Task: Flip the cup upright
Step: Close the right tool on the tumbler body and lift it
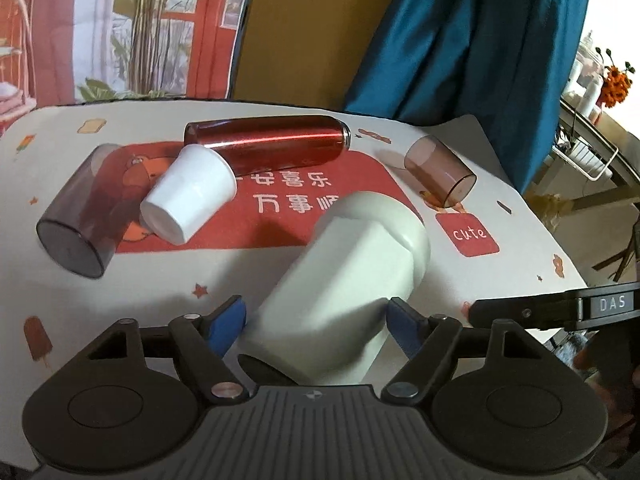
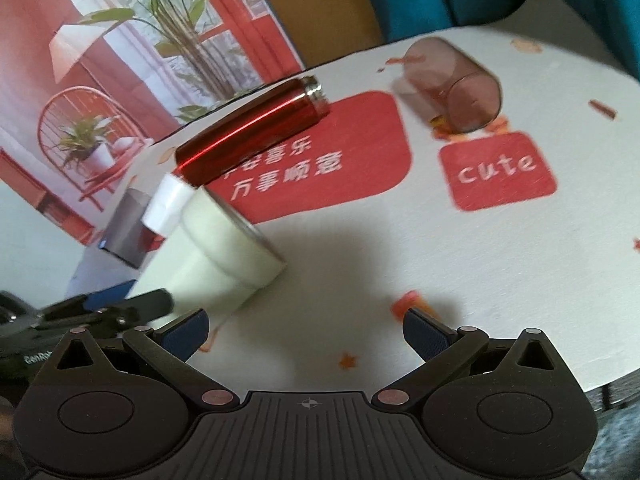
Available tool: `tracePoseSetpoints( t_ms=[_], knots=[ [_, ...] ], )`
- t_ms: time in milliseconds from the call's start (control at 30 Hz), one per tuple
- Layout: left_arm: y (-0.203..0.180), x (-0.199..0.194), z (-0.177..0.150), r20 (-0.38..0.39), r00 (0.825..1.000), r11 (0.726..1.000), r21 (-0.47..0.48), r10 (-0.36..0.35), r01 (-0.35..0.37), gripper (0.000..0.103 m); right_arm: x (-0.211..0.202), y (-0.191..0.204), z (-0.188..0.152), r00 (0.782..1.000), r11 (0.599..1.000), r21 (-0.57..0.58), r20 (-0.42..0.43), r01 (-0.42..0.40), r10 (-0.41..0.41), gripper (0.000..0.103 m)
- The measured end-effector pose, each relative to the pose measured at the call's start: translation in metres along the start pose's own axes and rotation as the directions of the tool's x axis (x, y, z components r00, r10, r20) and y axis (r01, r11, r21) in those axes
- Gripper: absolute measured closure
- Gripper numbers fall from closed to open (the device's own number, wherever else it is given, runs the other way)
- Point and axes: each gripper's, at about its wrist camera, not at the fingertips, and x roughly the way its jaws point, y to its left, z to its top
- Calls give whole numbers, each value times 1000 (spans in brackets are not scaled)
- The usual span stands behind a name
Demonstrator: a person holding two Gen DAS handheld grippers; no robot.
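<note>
Home dining corner, cartoon-print tablecloth [image 1: 248, 280], teal curtain [image 1: 480, 40], dish rack [image 1: 584, 156], orange flowers [image 1: 616, 84]

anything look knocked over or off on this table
Every vessel lies on its side: red bottle, white paper cup, grey tumbler, brown tumbler. The pale green cup is tilted between the left tool's fingers. No spill shows.

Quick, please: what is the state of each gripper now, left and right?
Left gripper: closed on the pale green cup, which is tilted, not yet upright.
Right gripper: open, holding nothing.
</note>
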Motion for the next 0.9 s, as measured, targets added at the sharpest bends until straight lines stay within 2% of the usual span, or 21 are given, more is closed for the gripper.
tracePoseSetpoints(
  t_ms=[267,400,533,733,900],
  knots=[
    [-19,-10,-17,-15,998,999,-14,-53,53,29,10,1,13,997,997,60,-55,-44,47,0],
    [-28,-6,-21,-28,994,994,-35,-108,107,30,17,8,28,997,999,10,-59,-41,42,0],
    [-38,5,-25,-55,992,994,-18,-112,111,29,28,7,44,996,998,38,-72,-56,59,1],
    [-38,8,-25,-52,991,992,-48,-121,118,29,47,21,59,994,998,-44,-100,-42,37,3],
    [-38,13,-25,-67,988,990,-38,-140,138,29,68,25,66,987,997,-32,-149,-66,61,4]
  ],
)
